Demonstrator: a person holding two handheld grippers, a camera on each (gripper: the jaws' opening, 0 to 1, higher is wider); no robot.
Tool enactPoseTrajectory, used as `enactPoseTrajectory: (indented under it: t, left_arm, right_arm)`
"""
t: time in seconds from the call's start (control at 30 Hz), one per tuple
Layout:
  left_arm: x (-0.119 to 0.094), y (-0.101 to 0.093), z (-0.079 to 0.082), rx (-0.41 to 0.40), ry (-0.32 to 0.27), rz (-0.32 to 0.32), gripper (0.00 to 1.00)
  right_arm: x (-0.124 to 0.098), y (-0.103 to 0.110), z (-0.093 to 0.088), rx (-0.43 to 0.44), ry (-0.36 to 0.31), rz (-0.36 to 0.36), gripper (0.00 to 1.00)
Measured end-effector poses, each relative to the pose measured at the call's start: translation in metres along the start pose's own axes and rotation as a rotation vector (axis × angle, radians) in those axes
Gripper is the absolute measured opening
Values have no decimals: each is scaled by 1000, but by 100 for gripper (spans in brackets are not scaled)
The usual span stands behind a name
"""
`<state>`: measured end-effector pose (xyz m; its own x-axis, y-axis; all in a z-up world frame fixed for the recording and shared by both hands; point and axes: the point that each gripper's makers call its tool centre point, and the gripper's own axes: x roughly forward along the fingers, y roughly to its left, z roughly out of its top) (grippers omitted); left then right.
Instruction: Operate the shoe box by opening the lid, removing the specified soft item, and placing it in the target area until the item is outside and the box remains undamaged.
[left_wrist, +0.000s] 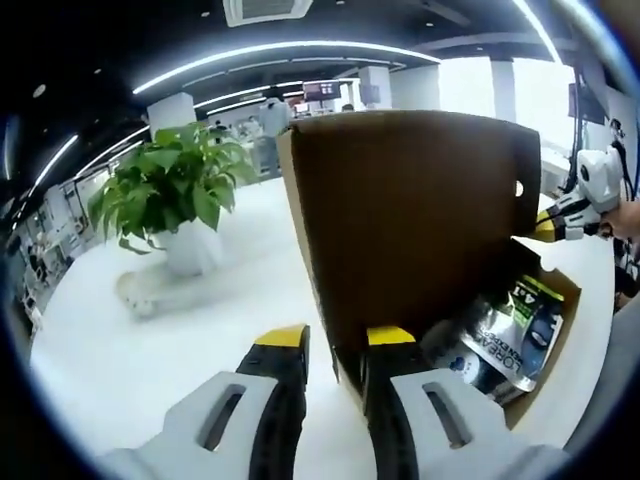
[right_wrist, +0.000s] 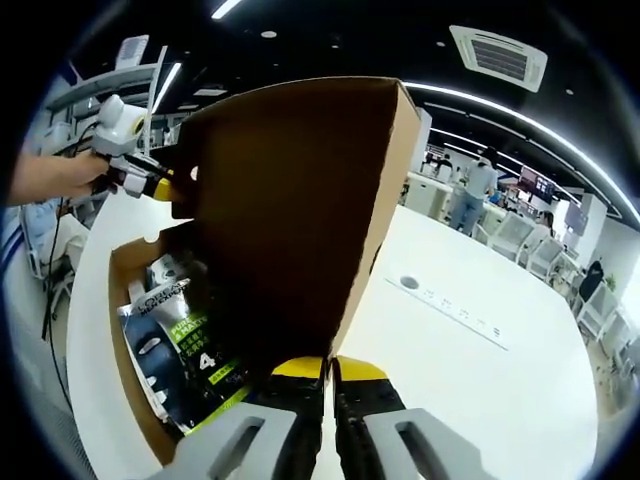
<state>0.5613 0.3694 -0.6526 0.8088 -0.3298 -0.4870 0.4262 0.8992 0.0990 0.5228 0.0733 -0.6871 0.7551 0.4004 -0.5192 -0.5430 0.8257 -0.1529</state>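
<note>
My left gripper (left_wrist: 335, 350) has its jaws straddling the bottom corner of the raised lid (left_wrist: 410, 220), gap visible, so I can't tell if it's actually pinching. My right gripper (right_wrist: 330, 372) is clamped tight on the lid's opposite edge. The shoe box (right_wrist: 125, 350) sits open on the white table (right_wrist: 470, 380), soft packets (right_wrist: 185, 345) inside, a potted plant (left_wrist: 175, 195) well clear.

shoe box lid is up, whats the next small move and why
Probably free one claw and reach in for the packet. The lid stands upright, pinched at opposite edges by the left claw and right claw, so the shoe box is open and the packet exposed.
</note>
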Motion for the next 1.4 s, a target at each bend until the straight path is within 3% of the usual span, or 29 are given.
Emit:
enactPoseTrajectory:
  t: [0.37, 1.4]
  left_arm:
    - [5, -5, -24, -8, 71, -16, 11]
    - [11, 4, -14, -18, 54, 15, 2]
  right_arm:
    - [0, -2, 3, 11, -4, 0, 0]
    - [2, -7, 10, 26, -23, -2, 0]
